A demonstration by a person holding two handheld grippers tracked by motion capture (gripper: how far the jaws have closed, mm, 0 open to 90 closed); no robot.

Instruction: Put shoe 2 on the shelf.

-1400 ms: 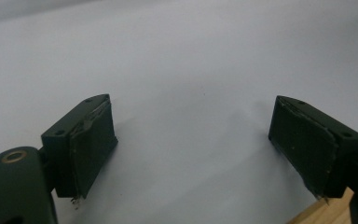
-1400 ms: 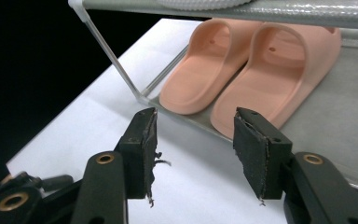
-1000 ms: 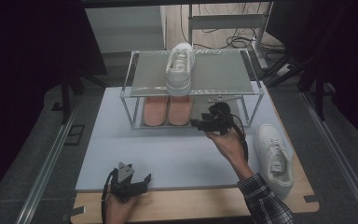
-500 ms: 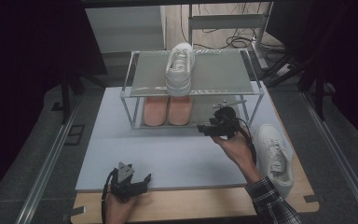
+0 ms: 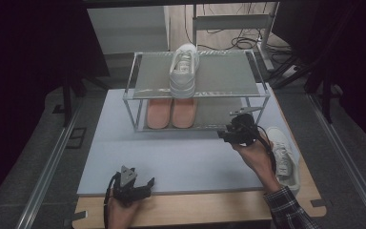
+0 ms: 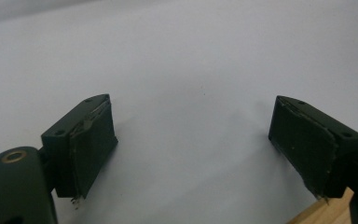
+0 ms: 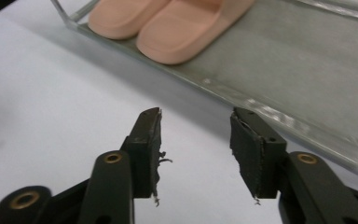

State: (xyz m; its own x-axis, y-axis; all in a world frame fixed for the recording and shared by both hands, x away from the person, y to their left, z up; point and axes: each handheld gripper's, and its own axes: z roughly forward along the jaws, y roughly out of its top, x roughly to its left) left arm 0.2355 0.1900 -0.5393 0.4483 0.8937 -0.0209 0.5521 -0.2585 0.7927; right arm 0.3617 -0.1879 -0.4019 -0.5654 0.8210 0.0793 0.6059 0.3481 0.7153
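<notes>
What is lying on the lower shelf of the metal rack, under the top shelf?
A pair of peach-coloured slippers lies side by side on the lower shelf of the rack, left of centre. Their far ends are covered by the top shelf, where a white sneaker stands.

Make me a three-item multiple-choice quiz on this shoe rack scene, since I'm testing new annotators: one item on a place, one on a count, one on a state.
1. Where is the white sneaker that is on the rack?
A. top shelf
B. lower shelf
C. under the table

2. How many peach slippers are on the lower shelf?
A. one
B. two
C. four

3. What is between the jaws of the right gripper?
A. a slipper
B. a sneaker
C. nothing

Answers:
1. A: in the high view it stands on the upper mesh shelf.
2. B: a pair lies side by side below that shelf.
3. C: the right gripper view shows bare white mat between its parted pads, though the jaws have just been closing.
</notes>
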